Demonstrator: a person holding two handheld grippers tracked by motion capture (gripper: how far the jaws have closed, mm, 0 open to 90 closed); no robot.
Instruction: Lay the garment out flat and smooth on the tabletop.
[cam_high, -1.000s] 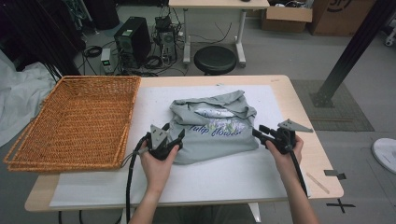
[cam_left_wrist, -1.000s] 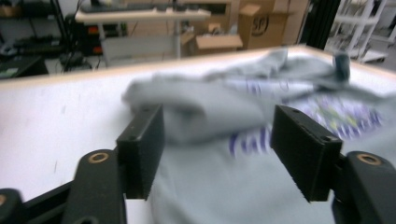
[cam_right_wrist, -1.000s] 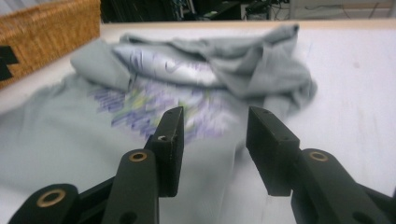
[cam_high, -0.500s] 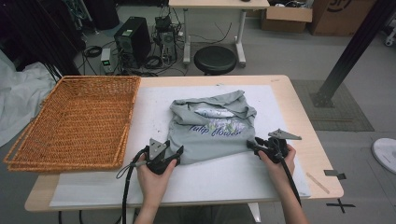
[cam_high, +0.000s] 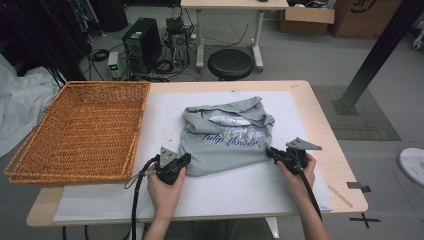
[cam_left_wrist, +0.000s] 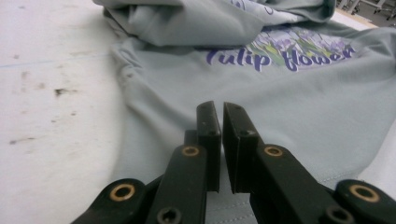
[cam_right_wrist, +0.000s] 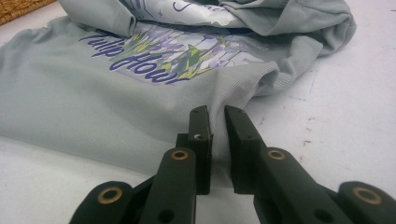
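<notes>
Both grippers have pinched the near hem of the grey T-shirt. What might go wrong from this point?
1. Each gripper, left gripper and right gripper, has just been closing on only a thin edge of the grey T-shirt; the hem may slip out on lifting.
2. The shirt's far part lies loosely folded, so it might unfold or bunch when pulled.
3. The wicker basket sits off to the left; dragged fabric may catch its rim.

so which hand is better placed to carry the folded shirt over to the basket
Left, probably. The left gripper is clamped on the shirt at its near corner on the wicker basket side; the right gripper, pinching the opposite corner, sits farther away.
</notes>
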